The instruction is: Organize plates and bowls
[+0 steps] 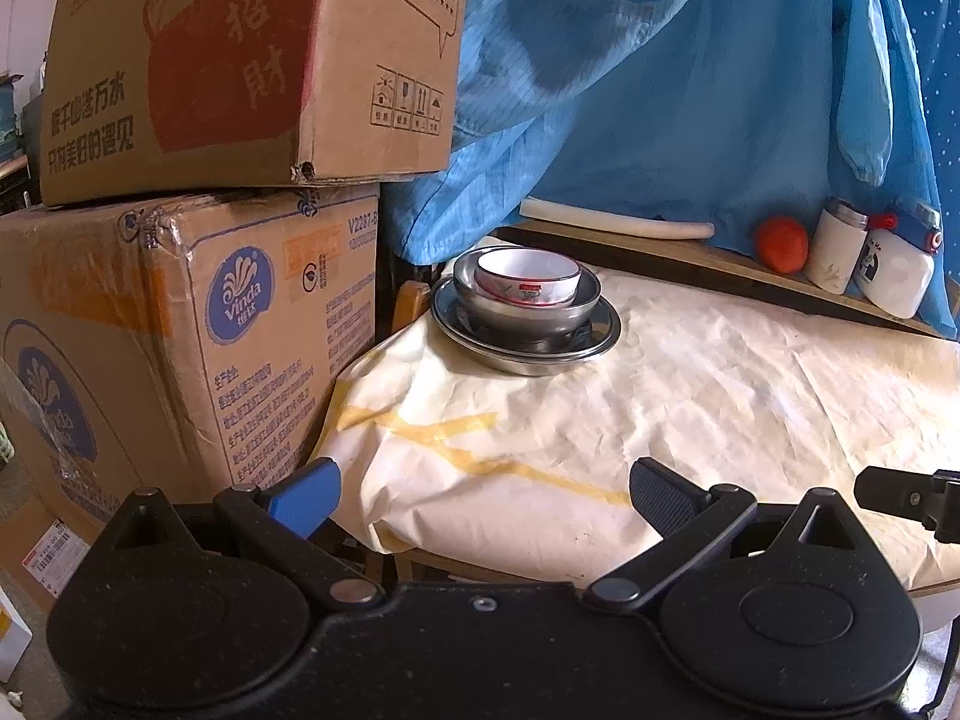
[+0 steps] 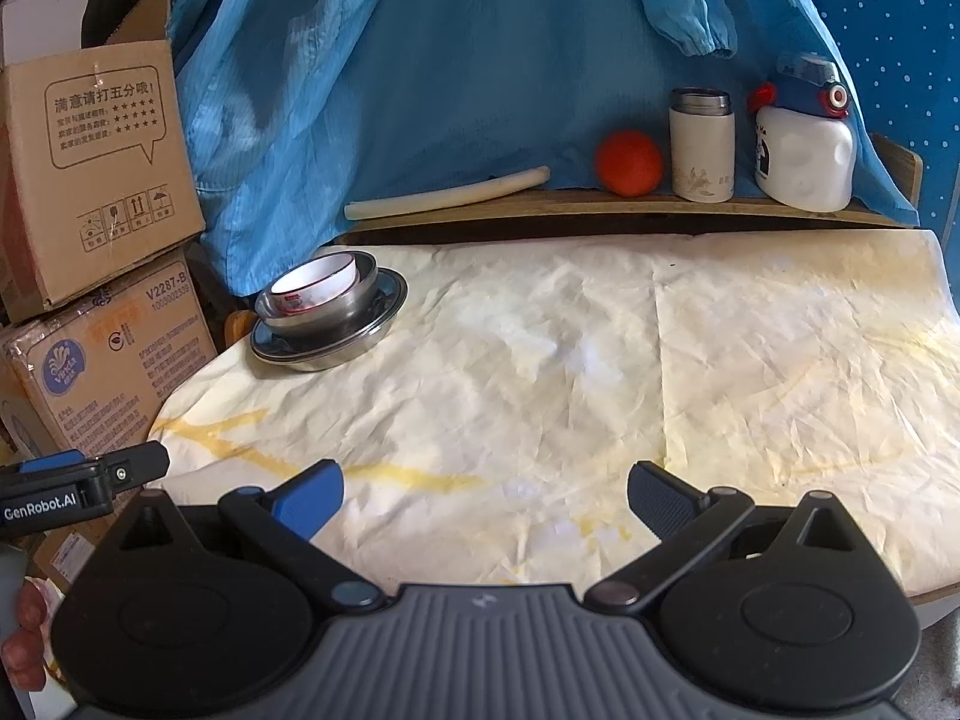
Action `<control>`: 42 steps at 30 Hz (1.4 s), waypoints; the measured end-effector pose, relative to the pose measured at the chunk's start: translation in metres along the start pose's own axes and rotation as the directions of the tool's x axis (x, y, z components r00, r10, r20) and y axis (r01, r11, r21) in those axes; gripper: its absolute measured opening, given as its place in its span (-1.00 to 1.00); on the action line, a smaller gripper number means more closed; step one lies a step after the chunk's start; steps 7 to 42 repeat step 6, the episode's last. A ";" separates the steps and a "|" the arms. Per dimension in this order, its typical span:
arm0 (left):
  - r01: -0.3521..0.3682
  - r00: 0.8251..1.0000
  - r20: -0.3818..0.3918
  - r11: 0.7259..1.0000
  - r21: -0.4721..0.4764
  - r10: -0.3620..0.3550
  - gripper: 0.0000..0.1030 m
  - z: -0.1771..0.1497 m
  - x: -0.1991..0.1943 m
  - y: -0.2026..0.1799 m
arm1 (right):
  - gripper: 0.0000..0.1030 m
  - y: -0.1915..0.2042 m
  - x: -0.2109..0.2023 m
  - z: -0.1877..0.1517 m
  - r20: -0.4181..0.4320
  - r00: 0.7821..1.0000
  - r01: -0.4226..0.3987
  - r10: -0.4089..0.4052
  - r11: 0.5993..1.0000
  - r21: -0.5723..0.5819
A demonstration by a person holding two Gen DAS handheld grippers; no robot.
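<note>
L gripper (image 1: 483,495) and R gripper (image 2: 485,495) fingers both gaping apart, holding nothing, hovering over near worktop (image 2: 600,372) edge. White bowl (image 1: 528,276) sitting in steel bowl (image 1: 528,309) on steel plate (image 1: 525,348), far-left corner, beside cardboard boxes (image 1: 198,324).

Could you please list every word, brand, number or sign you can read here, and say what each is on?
"Vinda": blue logo on the lower cardboard box.
"V2287-B": same box, upper corner.
"招財": red print on the upper cardboard box.
"满意请打五分哦!": speech bubble on that box, above star rows and handling symbols.
"GenRobot.AI": left gripper.
Too small: lower box's fine print, white bowl label, white jug label.
</note>
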State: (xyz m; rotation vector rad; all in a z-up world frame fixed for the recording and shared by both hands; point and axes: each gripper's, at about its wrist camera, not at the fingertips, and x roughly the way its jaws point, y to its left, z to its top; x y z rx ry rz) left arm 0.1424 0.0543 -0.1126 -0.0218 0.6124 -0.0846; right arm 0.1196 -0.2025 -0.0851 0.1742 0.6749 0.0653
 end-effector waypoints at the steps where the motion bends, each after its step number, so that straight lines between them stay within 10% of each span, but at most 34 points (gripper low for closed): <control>1: -0.001 1.000 0.001 1.000 0.001 0.001 0.98 0.000 0.000 0.000 | 1.00 0.000 0.001 0.000 -0.001 1.000 -0.001 0.001 1.000 0.000; 42: -0.007 1.000 -0.001 1.000 0.005 0.007 0.98 0.002 0.004 0.000 | 1.00 0.000 0.002 0.001 -0.003 1.000 -0.001 0.001 1.000 -0.001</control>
